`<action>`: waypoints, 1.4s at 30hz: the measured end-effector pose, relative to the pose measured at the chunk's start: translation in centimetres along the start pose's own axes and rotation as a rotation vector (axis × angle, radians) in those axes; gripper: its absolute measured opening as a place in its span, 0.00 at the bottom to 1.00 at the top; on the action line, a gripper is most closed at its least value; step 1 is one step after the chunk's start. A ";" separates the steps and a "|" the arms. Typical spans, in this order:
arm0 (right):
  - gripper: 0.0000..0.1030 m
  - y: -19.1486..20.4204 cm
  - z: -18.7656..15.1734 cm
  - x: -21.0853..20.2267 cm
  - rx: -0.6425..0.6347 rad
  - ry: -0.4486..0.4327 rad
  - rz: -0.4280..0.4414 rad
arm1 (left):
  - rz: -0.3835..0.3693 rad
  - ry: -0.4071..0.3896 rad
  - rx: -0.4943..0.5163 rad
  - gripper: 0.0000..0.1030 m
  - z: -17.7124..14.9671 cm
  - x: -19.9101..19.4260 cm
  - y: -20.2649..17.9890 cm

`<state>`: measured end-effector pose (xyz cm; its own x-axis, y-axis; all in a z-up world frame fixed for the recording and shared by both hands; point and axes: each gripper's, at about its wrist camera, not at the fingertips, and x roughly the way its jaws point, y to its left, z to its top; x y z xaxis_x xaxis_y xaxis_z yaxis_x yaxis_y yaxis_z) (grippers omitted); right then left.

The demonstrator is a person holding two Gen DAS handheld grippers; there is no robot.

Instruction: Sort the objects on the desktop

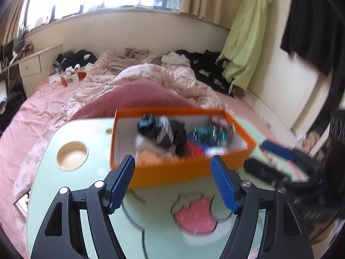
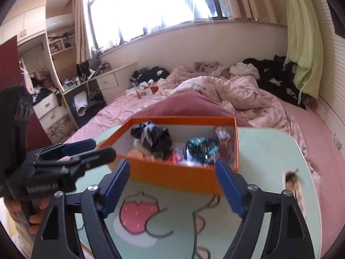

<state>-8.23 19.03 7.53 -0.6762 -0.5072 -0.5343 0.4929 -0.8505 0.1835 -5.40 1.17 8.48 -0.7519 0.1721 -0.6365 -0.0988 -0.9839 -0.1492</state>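
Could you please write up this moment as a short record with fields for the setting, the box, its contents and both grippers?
setting: mint-green lap table with a strawberry print, set on a pink bed
box: orange box, open-topped, on the table
contents: black bundle, teal item, red item; blurred
left gripper: open, empty
right gripper: open, empty

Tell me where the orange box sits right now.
The orange box sits on the mint lap table just beyond both open grippers, centre in both views, pink bed behind.

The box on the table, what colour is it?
Orange outside, white inside; the box shows clearest in the right wrist view.
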 end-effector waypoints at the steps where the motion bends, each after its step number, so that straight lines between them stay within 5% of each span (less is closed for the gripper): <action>1: 0.80 0.2 -0.5 -0.2 -0.004 0.009 -0.005 | 0.008 0.012 0.007 0.70 -0.6 0.0 0.0; 13: 0.85 0.3 -6.1 0.7 0.064 0.174 -0.084 | 0.103 0.193 0.040 0.71 -6.6 2.8 -0.4; 18: 0.97 -0.4 -7.2 1.2 0.084 0.210 -0.133 | 0.164 0.130 0.034 0.85 -7.8 2.3 -0.6; 20: 1.00 -0.3 -7.5 1.1 0.063 0.210 -0.170 | 0.164 0.136 0.014 1.00 -7.9 2.5 -0.3; 25: 1.00 0.7 -8.1 1.9 -0.035 0.235 -0.241 | 0.203 0.123 -0.023 1.00 -8.2 2.4 0.4; 42: 1.00 0.3 -8.4 2.1 -0.071 0.215 -0.190 | 0.177 0.100 0.001 1.00 -8.0 2.4 0.1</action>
<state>-4.89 18.87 -0.43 -0.6324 -0.2924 -0.7174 0.4110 -0.9116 0.0093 -2.00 1.89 0.83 -0.6888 0.0005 -0.7250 0.0284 -0.9992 -0.0278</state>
